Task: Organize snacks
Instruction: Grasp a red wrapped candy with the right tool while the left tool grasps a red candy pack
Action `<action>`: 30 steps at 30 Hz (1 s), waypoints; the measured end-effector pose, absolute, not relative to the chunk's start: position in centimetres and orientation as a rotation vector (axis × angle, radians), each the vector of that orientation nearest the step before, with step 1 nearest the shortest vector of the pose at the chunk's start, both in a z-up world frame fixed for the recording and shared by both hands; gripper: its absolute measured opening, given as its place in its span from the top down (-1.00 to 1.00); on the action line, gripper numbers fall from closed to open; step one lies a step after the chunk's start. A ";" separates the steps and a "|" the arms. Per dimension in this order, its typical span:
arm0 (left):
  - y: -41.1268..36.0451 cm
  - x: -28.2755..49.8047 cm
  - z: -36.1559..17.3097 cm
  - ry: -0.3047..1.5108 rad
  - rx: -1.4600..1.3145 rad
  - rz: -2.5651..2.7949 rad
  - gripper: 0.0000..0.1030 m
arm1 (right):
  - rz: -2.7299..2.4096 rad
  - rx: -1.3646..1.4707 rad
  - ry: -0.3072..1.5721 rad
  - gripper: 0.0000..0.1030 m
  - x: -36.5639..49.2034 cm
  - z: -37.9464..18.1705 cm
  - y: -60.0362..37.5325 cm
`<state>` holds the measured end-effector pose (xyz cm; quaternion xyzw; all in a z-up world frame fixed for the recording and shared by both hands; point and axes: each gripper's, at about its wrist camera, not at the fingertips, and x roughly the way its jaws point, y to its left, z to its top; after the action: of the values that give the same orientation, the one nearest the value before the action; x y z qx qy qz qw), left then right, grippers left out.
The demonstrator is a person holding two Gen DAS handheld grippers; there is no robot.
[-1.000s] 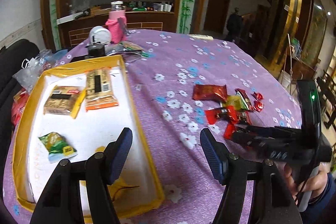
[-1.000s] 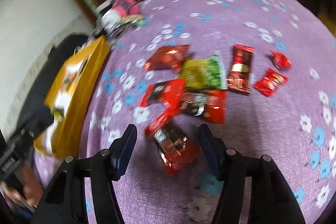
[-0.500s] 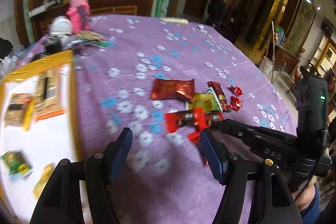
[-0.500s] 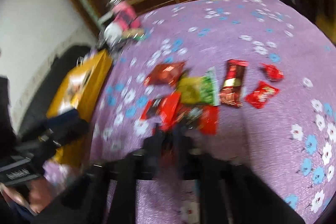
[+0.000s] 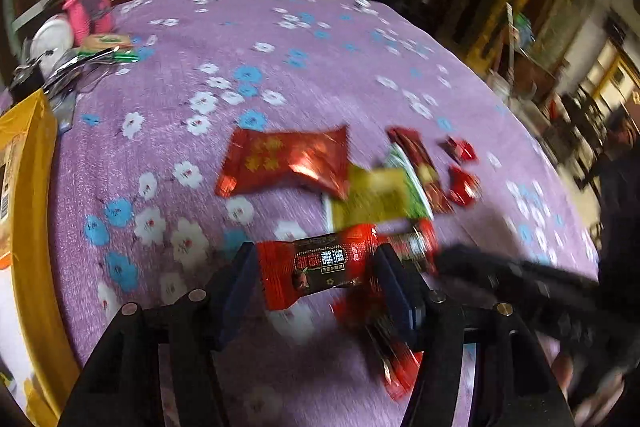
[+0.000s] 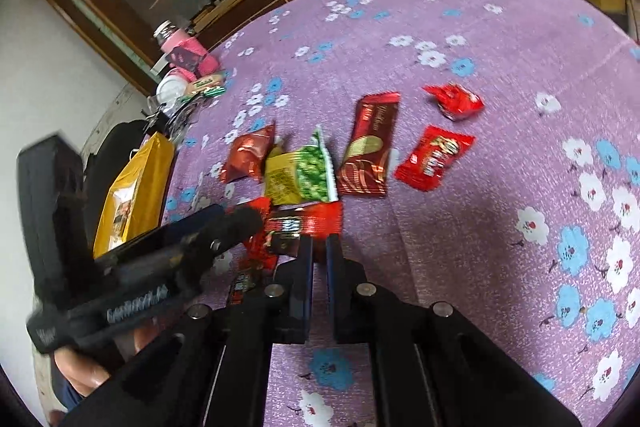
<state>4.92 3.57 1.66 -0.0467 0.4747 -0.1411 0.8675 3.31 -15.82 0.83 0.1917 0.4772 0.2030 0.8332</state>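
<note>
Left hand-held gripper [image 5: 316,277] half spread and just closing around a red-and-black candy wrapper [image 5: 320,267], probably not yet pinched; blur hides contact. Right hand-held gripper [image 6: 319,247] pressed together at the pile's near edge. Wrappers light, crinkly, slippery: take by the crimped ends. Tabletop [image 6: 480,227] open rightward; yellow tray [image 5: 28,187] left.

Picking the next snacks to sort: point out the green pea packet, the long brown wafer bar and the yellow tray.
green pea packet [image 6: 310,173], right wrist view, printed front.
long brown wafer bar [image 6: 370,145], right wrist view, wrapper middle.
yellow tray [image 6: 150,167], right wrist view, outer side wall.
</note>
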 end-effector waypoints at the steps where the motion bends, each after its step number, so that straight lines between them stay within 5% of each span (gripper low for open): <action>1: 3.3 4.5 1.6 1.000 -0.090 -0.316 -0.23 | 0.430 0.419 1.018 0.88 3.4 0.7 -16.0; 20: -0.2 -2.4 3.0 0.995 0.223 -0.505 -0.27 | 0.399 0.465 1.004 0.88 3.3 0.8 -17.1; 25: 0.1 -3.2 2.7 1.052 0.123 -0.452 -0.36 | 0.404 0.463 0.998 0.88 3.3 0.8 -17.0; 26: -0.2 -3.4 2.6 1.042 0.135 -0.424 -0.28 | 0.406 0.464 0.997 0.88 3.3 0.8 -17.0; 27: -0.4 -3.5 2.5 1.030 0.151 -0.401 0.14 | 0.408 0.462 0.996 0.88 3.2 0.8 -16.9; 28: -0.8 -3.5 2.2 1.035 0.170 -0.378 0.28 | 0.410 0.458 0.994 0.88 3.2 0.9 -16.9; 30: -1.0 -3.5 1.8 1.023 0.175 -0.337 0.29 | 0.419 0.453 0.989 0.88 3.1 1.0 -16.8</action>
<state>-3.50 -1.02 1.76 0.0833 0.4865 -0.1602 0.8548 3.07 -16.75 1.00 0.2141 0.4669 0.1977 0.8349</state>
